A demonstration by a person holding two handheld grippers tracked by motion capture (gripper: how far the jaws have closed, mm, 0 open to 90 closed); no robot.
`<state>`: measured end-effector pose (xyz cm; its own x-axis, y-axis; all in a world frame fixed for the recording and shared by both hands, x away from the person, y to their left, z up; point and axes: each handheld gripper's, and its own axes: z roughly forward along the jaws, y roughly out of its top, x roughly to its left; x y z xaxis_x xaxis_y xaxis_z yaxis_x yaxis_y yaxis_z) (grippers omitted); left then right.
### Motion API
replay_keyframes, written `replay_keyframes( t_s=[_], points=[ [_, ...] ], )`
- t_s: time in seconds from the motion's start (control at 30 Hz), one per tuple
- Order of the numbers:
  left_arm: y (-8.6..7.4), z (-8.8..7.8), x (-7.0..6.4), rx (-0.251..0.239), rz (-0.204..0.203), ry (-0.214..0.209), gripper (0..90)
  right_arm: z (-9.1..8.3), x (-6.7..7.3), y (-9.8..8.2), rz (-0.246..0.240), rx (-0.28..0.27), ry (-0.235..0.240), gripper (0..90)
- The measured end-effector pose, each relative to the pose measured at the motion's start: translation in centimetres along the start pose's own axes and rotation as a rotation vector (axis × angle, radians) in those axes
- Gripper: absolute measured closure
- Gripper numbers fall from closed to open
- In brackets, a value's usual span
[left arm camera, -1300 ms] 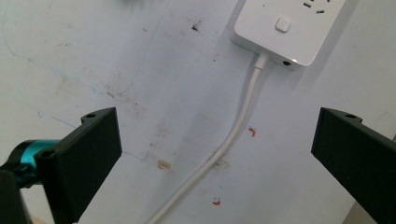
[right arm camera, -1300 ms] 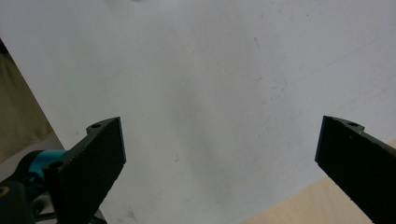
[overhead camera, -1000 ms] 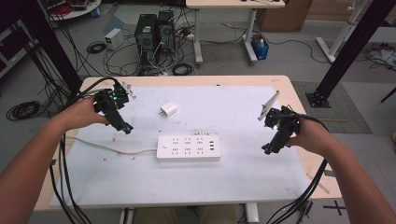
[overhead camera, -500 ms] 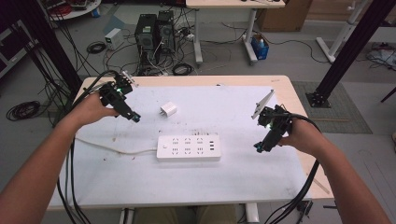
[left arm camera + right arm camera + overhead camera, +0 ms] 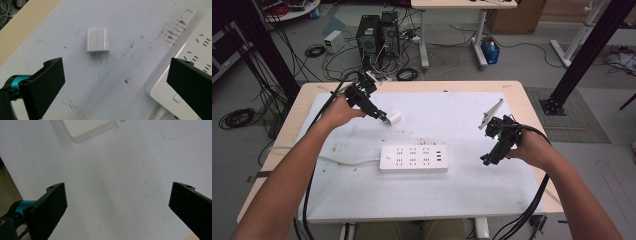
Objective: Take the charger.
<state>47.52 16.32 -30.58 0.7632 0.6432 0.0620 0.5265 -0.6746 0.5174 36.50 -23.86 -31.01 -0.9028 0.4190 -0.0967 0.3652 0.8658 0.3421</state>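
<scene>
A small white plug-in charger (image 5: 393,118) (image 5: 97,40) lies flat on the white table mat, its two prongs pointing toward my left gripper. My left gripper (image 5: 381,115) (image 5: 117,85) hovers just left of the charger, jaws wide open with nothing between them. A white power strip (image 5: 413,159) (image 5: 190,57) lies in the middle of the mat, its cable running off to the left. My right gripper (image 5: 486,159) (image 5: 117,207) stands open over bare mat to the right of the strip, whose corner (image 5: 86,127) shows at the top of the right gripper view.
The white mat (image 5: 452,120) covers most of a wooden table (image 5: 522,100). A grey three-cornered plate (image 5: 490,113) rises from the right gripper. Cables trail from both grippers over the table's edges. Computer towers (image 5: 376,30) and loose cables sit on the floor behind.
My left gripper has moved right, toward the charger, and now sits beside it. My right gripper has shifted slightly forward, still open.
</scene>
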Motion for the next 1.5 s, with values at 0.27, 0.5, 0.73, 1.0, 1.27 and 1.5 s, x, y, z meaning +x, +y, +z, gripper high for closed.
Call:
replay_keyframes(
  t_s=[0.27,0.5,0.73,1.0,1.27,1.5],
  points=[
    [0.7,4.4,1.3,-0.045,-0.060,-0.017,1.7,0.0,0.1,-0.3,0.005,-0.019,-0.007,1.0],
    [0.4,7.0,2.7,-0.039,-0.075,-0.011,1.7,0.2,-0.1,-0.6,0.029,-0.015,-0.003,1.0],
    [-0.1,9.7,3.5,-0.009,-0.090,0.002,1.7,0.0,0.2,-0.8,0.045,-0.020,-0.009,1.0],
    [-0.3,11.6,3.6,0.015,-0.112,-0.006,1.8,0.1,0.3,-0.7,0.038,-0.032,-0.007,1.0],
    [-0.4,13.0,3.2,0.003,-0.121,-0.032,10.0,0.2,0.1,-0.8,0.058,-0.033,-0.004,1.0],
    [-0.6,13.9,3.1,0.009,-0.130,-0.059,17.3,0.3,0.0,-0.6,0.054,-0.037,-0.005,1.0]
  ],
)
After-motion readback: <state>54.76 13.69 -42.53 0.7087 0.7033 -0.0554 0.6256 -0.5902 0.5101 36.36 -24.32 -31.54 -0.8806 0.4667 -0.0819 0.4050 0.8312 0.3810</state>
